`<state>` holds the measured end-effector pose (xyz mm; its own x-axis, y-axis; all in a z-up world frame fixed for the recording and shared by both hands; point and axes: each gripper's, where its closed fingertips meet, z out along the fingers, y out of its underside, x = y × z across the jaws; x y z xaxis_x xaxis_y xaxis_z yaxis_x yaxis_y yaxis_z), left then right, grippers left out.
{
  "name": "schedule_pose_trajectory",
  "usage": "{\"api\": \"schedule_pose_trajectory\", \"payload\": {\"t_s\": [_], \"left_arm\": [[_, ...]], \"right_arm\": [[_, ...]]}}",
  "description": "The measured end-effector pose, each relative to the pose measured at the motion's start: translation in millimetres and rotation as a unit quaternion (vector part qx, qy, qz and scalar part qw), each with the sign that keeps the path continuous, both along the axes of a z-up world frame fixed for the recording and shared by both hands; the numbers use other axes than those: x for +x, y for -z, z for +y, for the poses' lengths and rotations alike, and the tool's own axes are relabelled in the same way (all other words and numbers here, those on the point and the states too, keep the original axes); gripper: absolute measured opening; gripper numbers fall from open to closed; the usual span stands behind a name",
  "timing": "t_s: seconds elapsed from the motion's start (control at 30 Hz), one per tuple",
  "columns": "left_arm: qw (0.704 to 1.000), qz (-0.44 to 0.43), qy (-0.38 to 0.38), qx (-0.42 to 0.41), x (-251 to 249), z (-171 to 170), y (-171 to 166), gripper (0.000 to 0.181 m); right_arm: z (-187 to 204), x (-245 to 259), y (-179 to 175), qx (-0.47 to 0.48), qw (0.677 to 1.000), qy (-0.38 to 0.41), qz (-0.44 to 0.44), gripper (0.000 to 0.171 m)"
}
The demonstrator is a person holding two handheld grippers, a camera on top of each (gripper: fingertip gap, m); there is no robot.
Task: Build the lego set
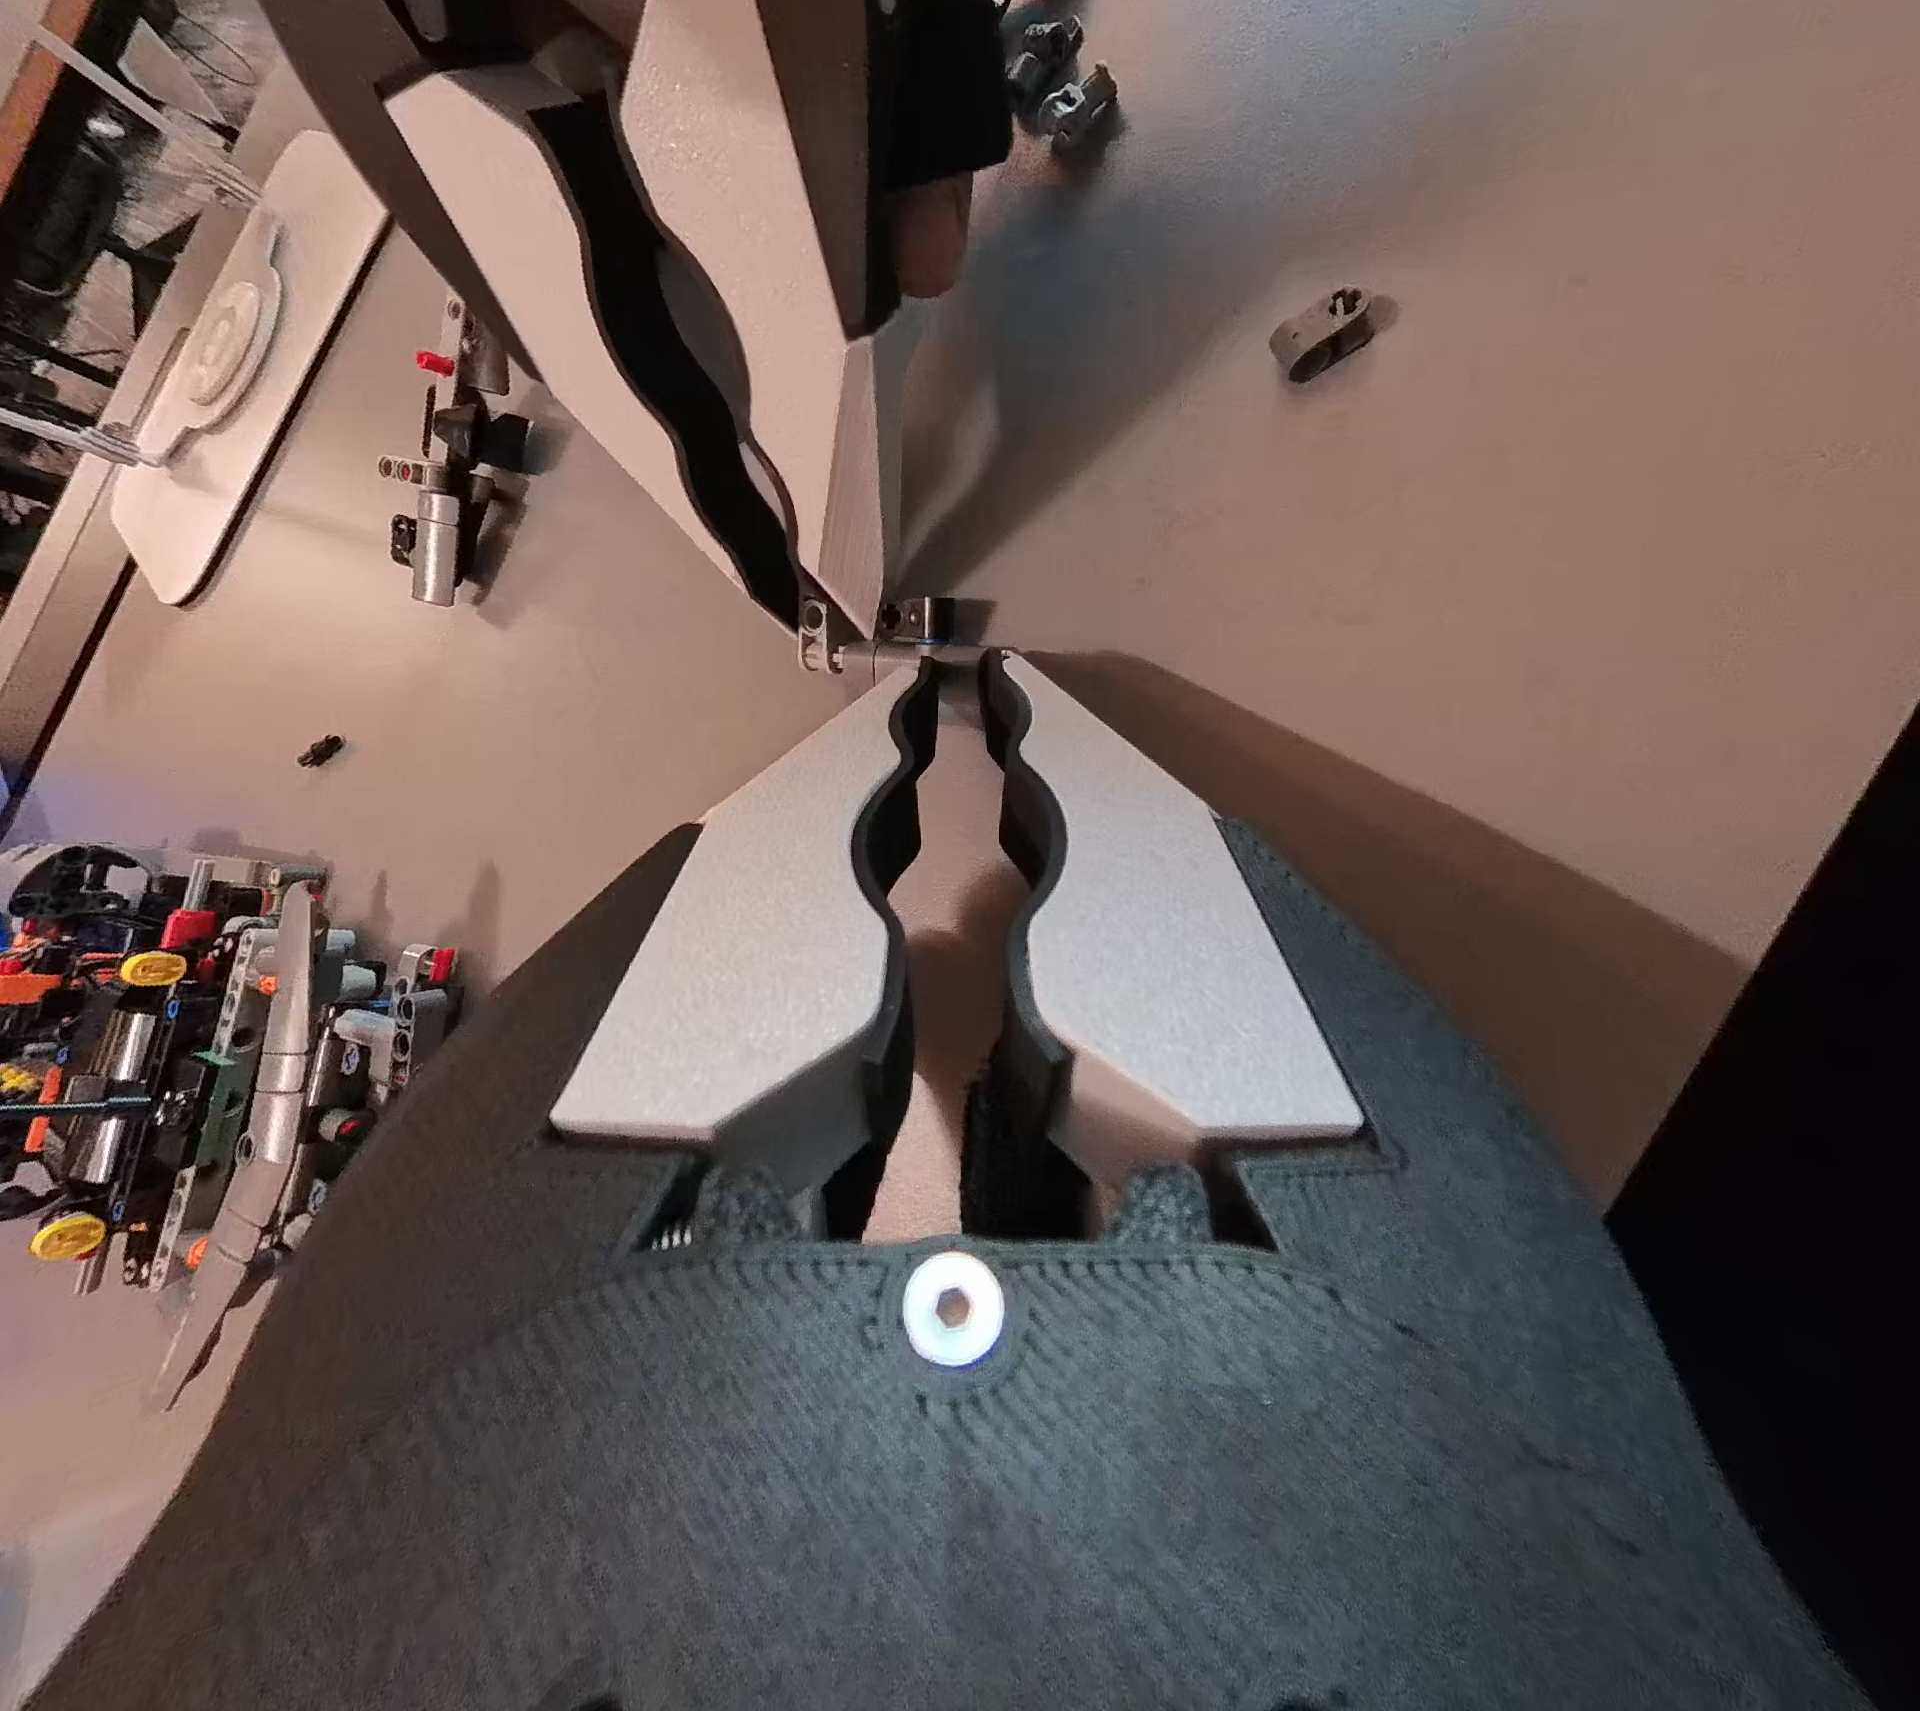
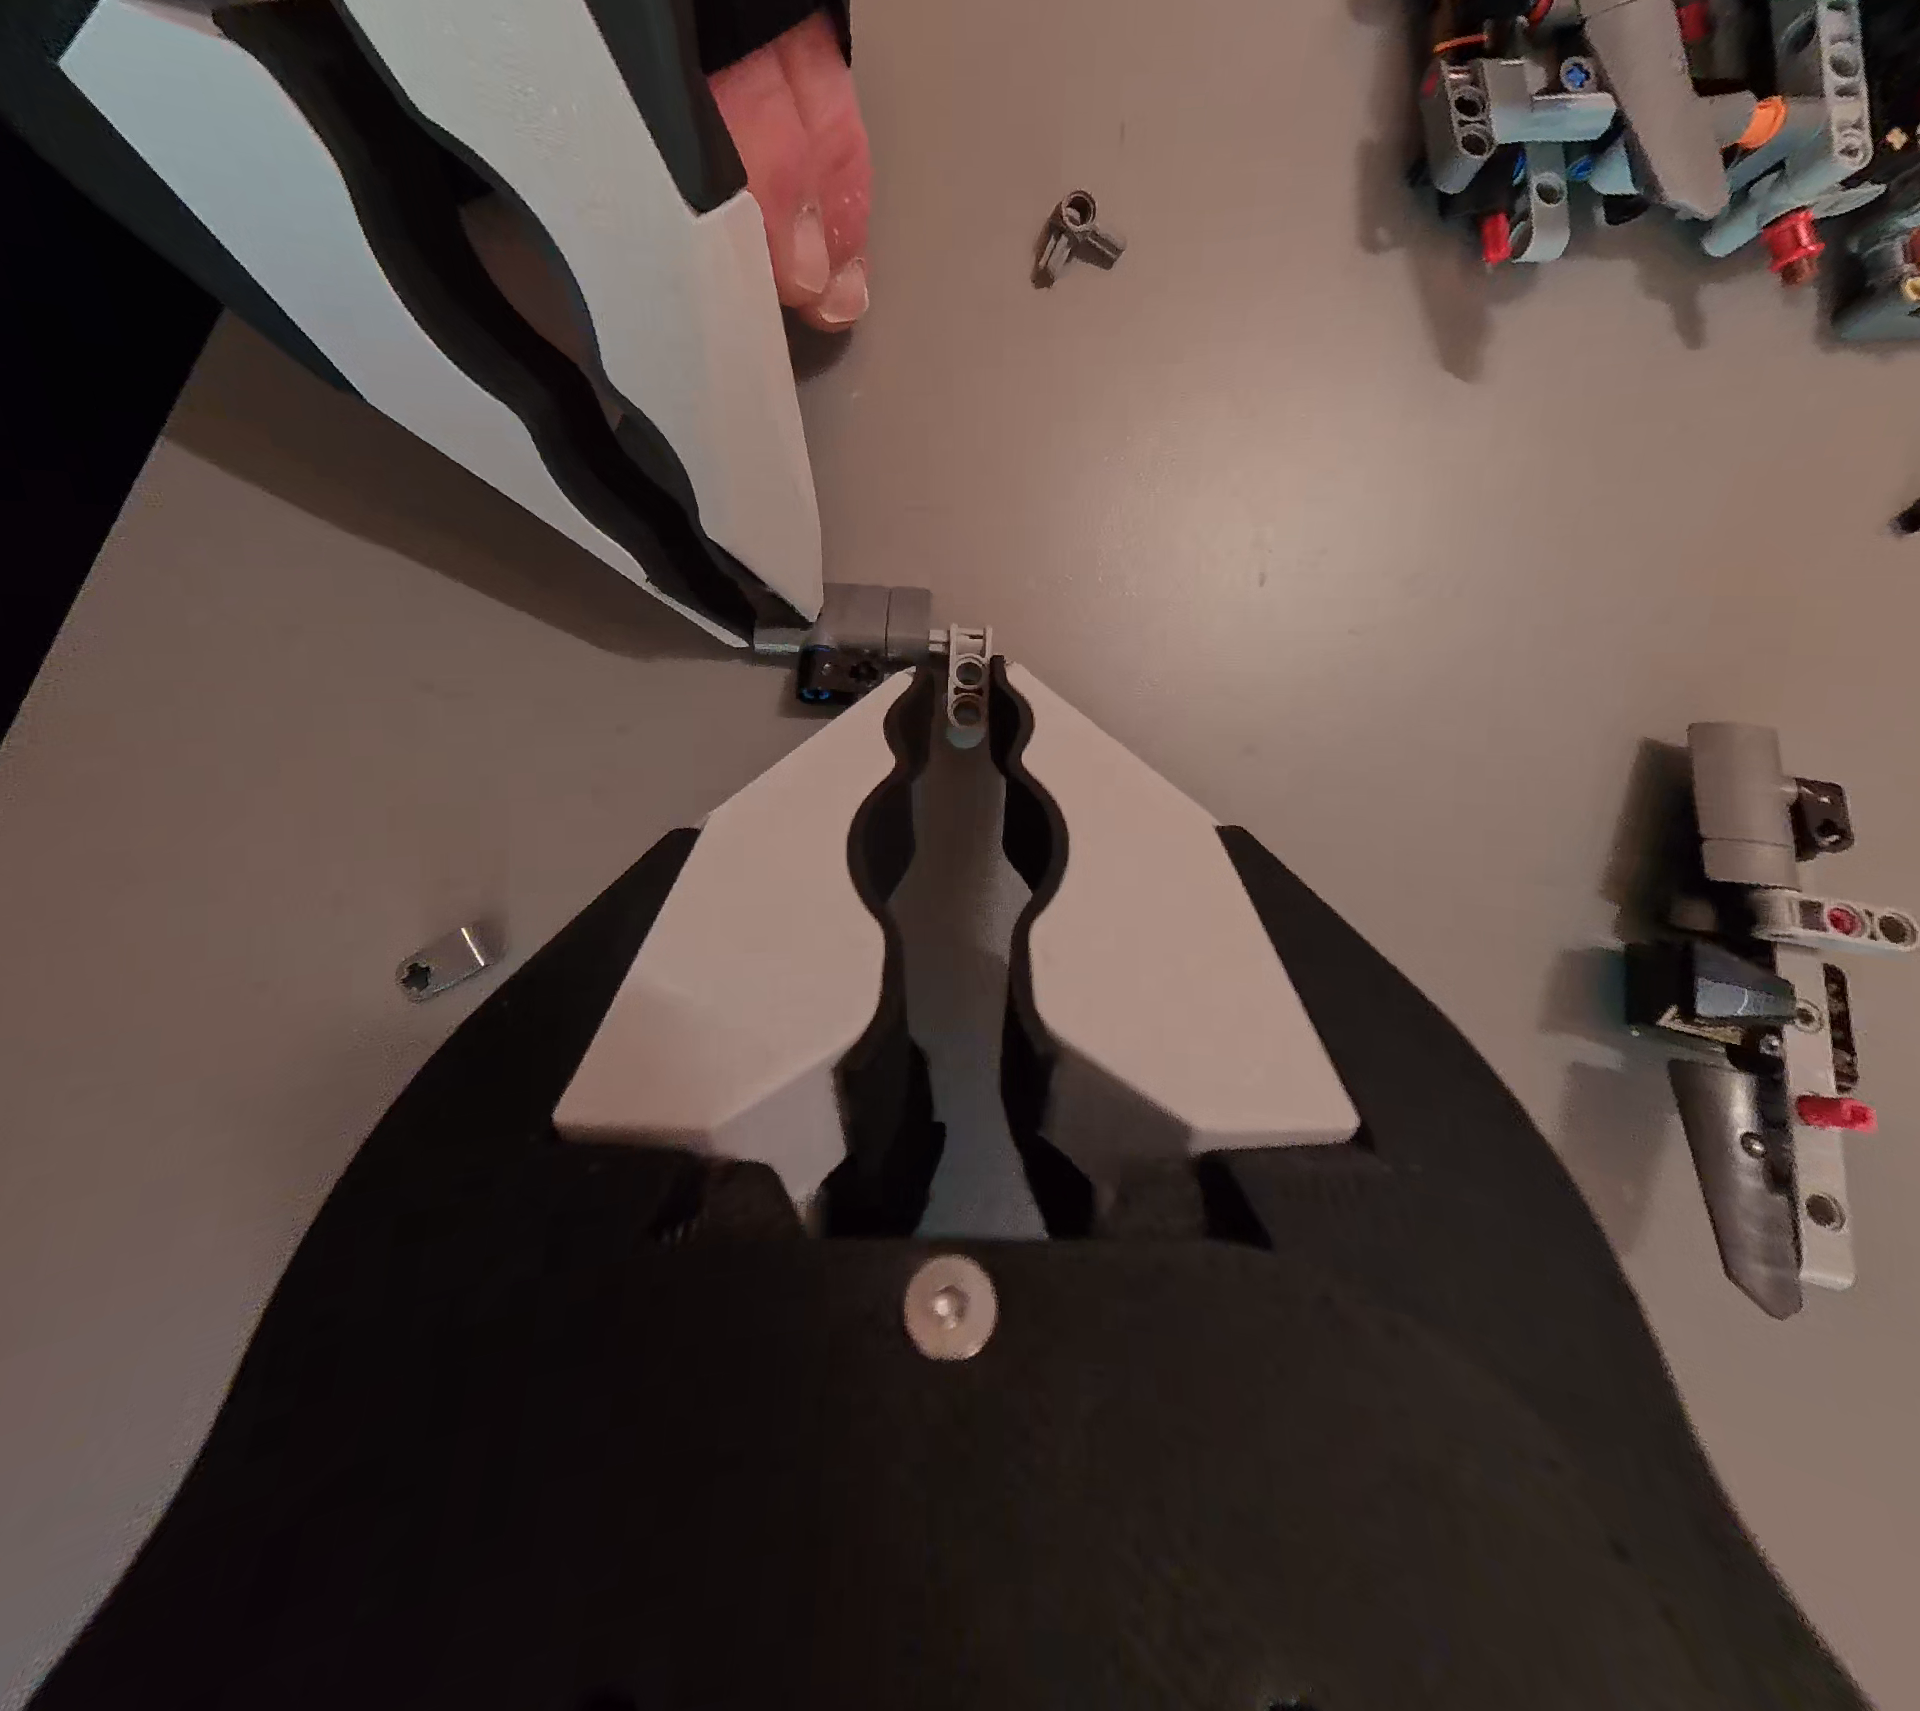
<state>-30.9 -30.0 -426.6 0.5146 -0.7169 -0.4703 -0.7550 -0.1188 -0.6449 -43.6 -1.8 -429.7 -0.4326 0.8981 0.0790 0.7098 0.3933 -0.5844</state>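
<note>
Meeting at frame centre, right gripper point(image 2: 958, 687) clamps a light-grey holed lego beam point(image 2: 968, 687) while left gripper point(image 1: 958, 662) pinches the adjoining grey-and-black lego block point(image 2: 862, 638) above the grey tabletop point(image 2: 1247, 518).

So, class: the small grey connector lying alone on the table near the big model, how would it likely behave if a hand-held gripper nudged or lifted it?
The small grey connector looks like hard moulded plastic, so probably stiff and light. Its round barrel suggests it might roll or skid on the smooth table. Being tiny with holes, it could twist in a pinch.
</note>
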Motion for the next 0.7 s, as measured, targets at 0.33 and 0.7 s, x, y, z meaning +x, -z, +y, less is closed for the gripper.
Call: {"api": "schedule_pose_trajectory", "payload": {"t_s": [0.33, 0.7], "left_arm": [[1.0, 0.007, 0.005, 0.009, 1.2, -1.1, 0.4, 0.007], [1.0, 0.009, -0.002, 0.014, 0.4, 1.0, -0.4, 0.007]], "right_arm": [[-2.2, 2.4, 0.7, -0.015, 1.0, -0.026, -0.003, 0.005], [-0.9, 2.3, 0.4, -0.027, 1.0, -0.002, 0.004, 0.005]]}}
